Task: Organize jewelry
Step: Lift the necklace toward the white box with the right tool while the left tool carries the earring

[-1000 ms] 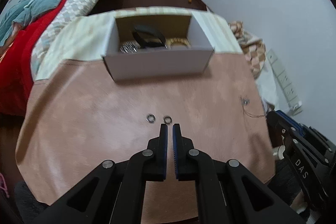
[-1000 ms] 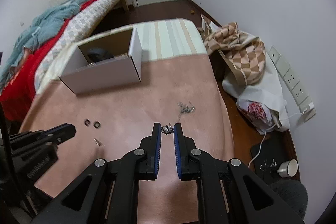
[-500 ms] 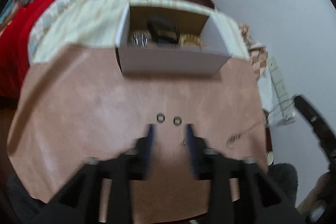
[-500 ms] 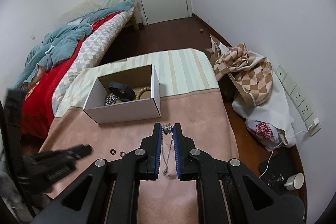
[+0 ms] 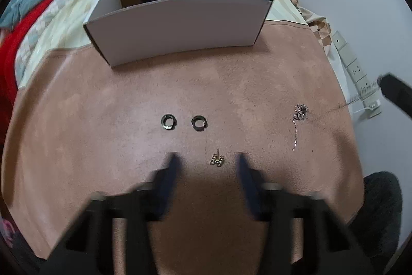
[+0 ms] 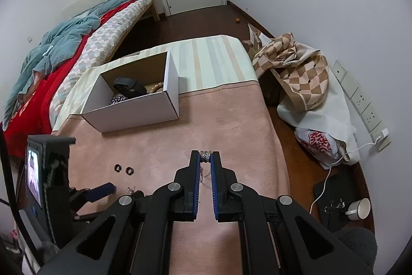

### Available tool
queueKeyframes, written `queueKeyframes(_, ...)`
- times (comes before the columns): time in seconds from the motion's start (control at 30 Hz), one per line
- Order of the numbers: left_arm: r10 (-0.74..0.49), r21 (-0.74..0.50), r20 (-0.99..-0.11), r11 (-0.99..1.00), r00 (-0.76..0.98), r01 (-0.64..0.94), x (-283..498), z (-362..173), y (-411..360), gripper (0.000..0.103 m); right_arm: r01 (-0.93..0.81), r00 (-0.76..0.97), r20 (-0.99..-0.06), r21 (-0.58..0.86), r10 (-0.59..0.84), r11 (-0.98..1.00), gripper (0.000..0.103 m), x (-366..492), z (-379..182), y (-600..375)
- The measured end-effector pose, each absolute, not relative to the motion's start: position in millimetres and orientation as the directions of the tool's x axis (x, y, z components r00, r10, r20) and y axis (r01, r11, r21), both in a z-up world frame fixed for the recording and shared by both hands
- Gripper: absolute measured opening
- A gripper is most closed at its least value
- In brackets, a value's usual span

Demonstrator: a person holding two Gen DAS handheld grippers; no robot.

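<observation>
Done: the box already holds a dark strap-like piece, a beaded band and something sparkly; I cannot make out more inside.
Left tongs: spread wide, blurred, low over the pink cloth, empty, bracketing the stud.
Right tongs: pressed together, pinching the chain by a silvery bead-like part at the very tips, raised above the cloth.
Chain, where: its top is between my right fingertips; a thin strand drops down between the fingers. In the left view it runs as a fine line from the right tongs at the frame's edge down to a small heap that lies on the cloth, so I judge it only partly lifted.
Chain, axis: long axis slants from the pinch down to the heap; a short tail on the cloth runs from the heap back towards me.
Stud, where: on the cloth between my left fingers, touching neither.
Stud, axis: sparkly head nearest me, pin pointing away towards the box.
Hoops: two dark ones side by side, lying flat, apart from each other, between the stud and the box.
Left to do: chain into the box, then stud and both hoops; I judge the job roughly half done.
Box, facing: open top, long white wall towards me, on the far part of the table where pink cloth meets striped cloth.
</observation>
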State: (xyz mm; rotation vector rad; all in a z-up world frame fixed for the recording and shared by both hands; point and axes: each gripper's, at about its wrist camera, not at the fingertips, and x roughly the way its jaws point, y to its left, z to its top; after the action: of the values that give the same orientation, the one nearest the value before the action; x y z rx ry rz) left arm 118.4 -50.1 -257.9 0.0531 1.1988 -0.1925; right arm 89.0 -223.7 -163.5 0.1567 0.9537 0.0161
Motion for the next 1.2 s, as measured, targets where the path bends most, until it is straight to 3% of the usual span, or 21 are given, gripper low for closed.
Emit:
queueKeyframes(0.03,-0.119,-0.059,-0.931,0.982,0.345,0.179,118.6,-258.2,-51.2,0.006,0.056,0.582,-0.809,0.143,0.084,0.988,0.008,89.6,-163.1,-224.9)
queueKeyframes(0.37,-0.189,-0.147,-0.899,0.98,0.394,0.136,125.7,-214.1,-27.1,0.006,0.053,0.613,-0.779,0.207,0.132,0.977,0.008,90.8,-143.9,-230.3)
queueKeyframes(0.83,-0.28,-0.235,-0.812,0.96,0.513,0.152,185.4,-104.4,13.6,0.006,-0.127,0.703,-0.657,0.26,0.272,0.957,0.008,139.0,-37.2,-199.5)
queueKeyframes(1.0,-0.263,-0.235,-0.813,0.965,0.519,0.119,222.9,-99.9,28.8,0.006,-0.183,0.718,-0.634,0.227,0.288,0.957,0.008,181.4,-14.8,-178.8)
queueKeyframes(1.2,-0.235,-0.219,-0.856,0.972,0.461,0.089,257.9,-127.2,39.9,0.006,-0.195,0.649,-0.705,0.21,0.287,0.958,0.008,239.9,-44.7,-157.5)
